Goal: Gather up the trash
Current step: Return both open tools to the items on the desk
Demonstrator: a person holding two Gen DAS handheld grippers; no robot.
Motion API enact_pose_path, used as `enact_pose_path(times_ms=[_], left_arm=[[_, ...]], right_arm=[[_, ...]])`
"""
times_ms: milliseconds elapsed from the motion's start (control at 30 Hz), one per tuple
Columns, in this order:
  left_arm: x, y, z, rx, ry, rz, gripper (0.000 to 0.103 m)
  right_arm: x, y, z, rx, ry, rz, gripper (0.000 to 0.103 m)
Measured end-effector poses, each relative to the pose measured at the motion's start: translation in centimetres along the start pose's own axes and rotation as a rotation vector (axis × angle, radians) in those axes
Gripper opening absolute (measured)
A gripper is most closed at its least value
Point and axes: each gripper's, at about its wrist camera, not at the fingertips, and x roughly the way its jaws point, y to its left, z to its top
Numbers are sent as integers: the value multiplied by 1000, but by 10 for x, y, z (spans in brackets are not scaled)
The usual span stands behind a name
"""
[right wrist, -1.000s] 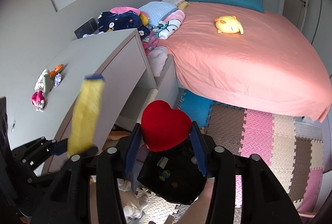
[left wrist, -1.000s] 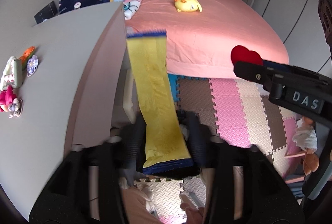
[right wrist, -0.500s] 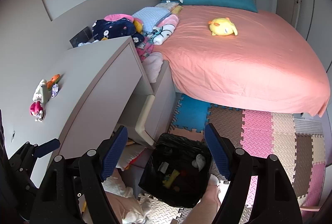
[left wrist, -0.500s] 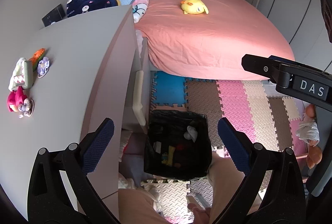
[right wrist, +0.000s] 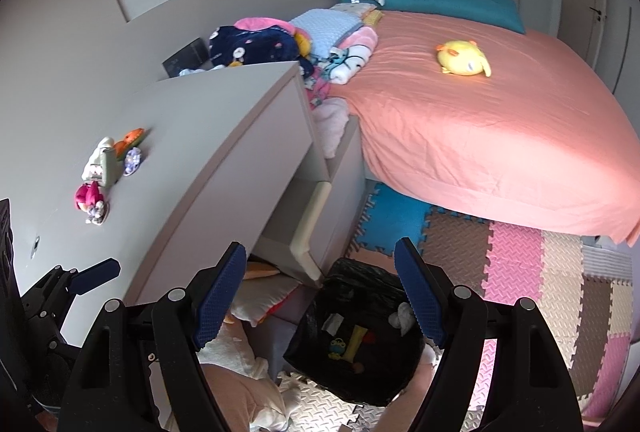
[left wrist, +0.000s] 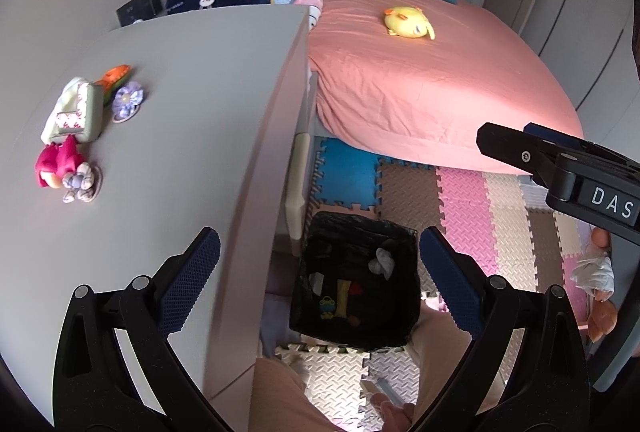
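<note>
We hold both tools above the black plastic-lined trash bin (left wrist: 356, 280) that stands on the foam puzzle-mat floor (left wrist: 460, 200) beside the grey desk (left wrist: 192, 120), and both are empty: the left gripper (left wrist: 320, 272) has its blue-padded fingers (left wrist: 192, 280) spread wide with nothing between them, and the right gripper (right wrist: 320, 296) is equally splayed, its pads framing the bin from above. Inside the bin we can see a yellow strip (left wrist: 343, 294), a small red piece (left wrist: 356, 288), a crumpled white scrap (left wrist: 382, 262) and a green-and-yellow bit (left wrist: 327, 306), so part of the collecting looks done. In our judgement the step in hand is finding the next piece of rubbish. The cluster on the desk's far-left side, a pale green and white packet (left wrist: 74, 112), an orange item (left wrist: 116, 76), a purple flower-shaped piece (left wrist: 127, 102) and a pink toy-like object (left wrist: 56, 164), seems the nearest candidate, though we cannot tell which of these count as trash. To do this well we should swing the left tool over the desktop, keep the fingers wide until they straddle one item, come down low and level so a pad slides under nothing else, and close on the packet's narrow side. The right tool can wait near the bin, clear of the desk edge.
</note>
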Motion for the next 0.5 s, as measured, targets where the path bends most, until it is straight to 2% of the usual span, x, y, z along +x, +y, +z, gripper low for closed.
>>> enact_pose_path(times_ms=[200, 500], left_arm=[[-8, 27, -4, -41, -19, 39, 96], [-19, 79, -7, -157, -56, 102, 96]], right_arm=[[11, 25, 7, -25, 5, 37, 77], [27, 65, 14, -90, 24, 89, 77]])
